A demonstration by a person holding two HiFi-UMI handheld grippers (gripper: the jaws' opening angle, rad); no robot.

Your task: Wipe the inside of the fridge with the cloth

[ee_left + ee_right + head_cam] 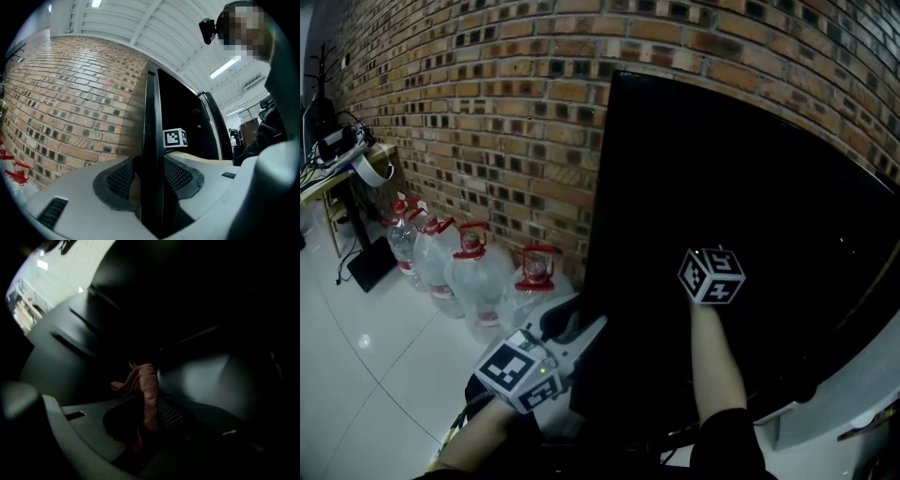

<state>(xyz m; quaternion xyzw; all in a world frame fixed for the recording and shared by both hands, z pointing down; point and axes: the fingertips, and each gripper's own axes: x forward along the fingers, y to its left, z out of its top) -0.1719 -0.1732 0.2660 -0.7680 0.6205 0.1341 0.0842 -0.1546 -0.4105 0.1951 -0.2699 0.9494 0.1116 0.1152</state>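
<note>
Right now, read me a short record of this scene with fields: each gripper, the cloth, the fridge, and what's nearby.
Left gripper: shut on the fridge edge, a thin black upright panel
Right gripper: shut on the cloth, reaching into the fridge
Cloth: reddish, bunched, sticking out past the jaws
Fridge: black, dark inside
Nearby: water bottles on the floor by the brick wall

I see a rough brick wall [487,112] and glossy floor tiles [366,375]. The cloth [146,387] looks coarsely woven, the fridge door [152,122] smooth.
</note>
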